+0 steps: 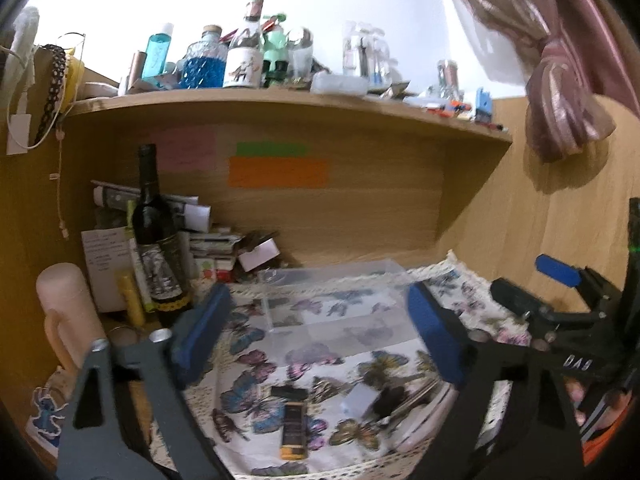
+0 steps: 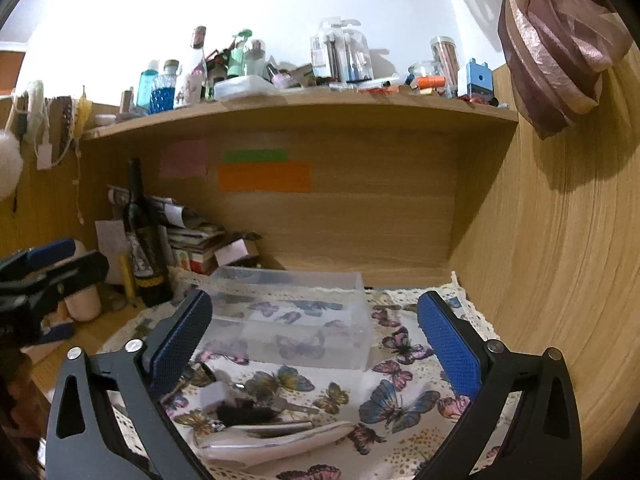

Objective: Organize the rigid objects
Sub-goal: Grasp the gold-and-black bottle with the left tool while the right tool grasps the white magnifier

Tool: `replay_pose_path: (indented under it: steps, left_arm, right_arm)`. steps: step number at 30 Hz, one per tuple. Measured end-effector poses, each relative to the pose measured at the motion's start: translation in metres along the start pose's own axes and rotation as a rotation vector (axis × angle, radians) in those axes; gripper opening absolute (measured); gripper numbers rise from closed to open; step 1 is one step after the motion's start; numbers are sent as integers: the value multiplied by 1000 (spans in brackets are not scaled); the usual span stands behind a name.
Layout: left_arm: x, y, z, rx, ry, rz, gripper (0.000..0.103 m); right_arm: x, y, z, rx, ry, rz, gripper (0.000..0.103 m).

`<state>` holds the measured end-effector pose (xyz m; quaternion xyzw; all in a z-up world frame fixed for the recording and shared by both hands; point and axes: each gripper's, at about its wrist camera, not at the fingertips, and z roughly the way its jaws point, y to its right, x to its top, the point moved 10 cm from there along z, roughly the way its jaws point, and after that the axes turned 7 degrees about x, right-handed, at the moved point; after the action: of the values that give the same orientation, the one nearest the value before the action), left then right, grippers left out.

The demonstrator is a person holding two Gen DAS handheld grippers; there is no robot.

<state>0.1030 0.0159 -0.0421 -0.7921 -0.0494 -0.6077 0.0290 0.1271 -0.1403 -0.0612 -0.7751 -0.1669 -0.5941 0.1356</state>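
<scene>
A clear plastic box [image 2: 288,316] stands open on the butterfly cloth [image 2: 400,400]; it also shows in the left wrist view [image 1: 340,300]. Small items lie in front of it: a dark lighter with an orange end [image 1: 293,430], a small black block [image 1: 289,392], a white block [image 1: 358,400], keys [image 2: 256,404] and a pink-white flat case [image 2: 272,440]. My left gripper [image 1: 320,328] is open and empty above the cloth. My right gripper [image 2: 316,336] is open and empty above the keys, before the box. The right gripper also shows at the right of the left wrist view [image 1: 560,304].
A dark wine bottle [image 1: 156,240], a pink cup [image 1: 68,312], a yellow tube [image 1: 132,300] and stacked papers and boxes [image 1: 224,248] crowd the left of the desk. A wooden shelf [image 1: 280,104] overhead holds several bottles. A wooden side wall [image 2: 560,260] stands at right.
</scene>
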Motion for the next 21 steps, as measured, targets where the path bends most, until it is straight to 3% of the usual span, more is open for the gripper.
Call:
replay_pose_path:
  steps: [7,14,16,21]
  left_arm:
    - [-40,-20,19,43,-117,11,84]
    - [-111,-32,42,42,-328,-10,69]
    - [-127,-32,45,38,-377,-12,64]
    - [-148,-24,50,34,-438,13,64]
  right_arm:
    - [-48,-13,23,86,-160,25,93]
    - [-103,-40,53,129,-317,18,103]
    - [-113,-46,60,136,-349,11,103]
    - [-136,-50,71,113,-405,-27,103]
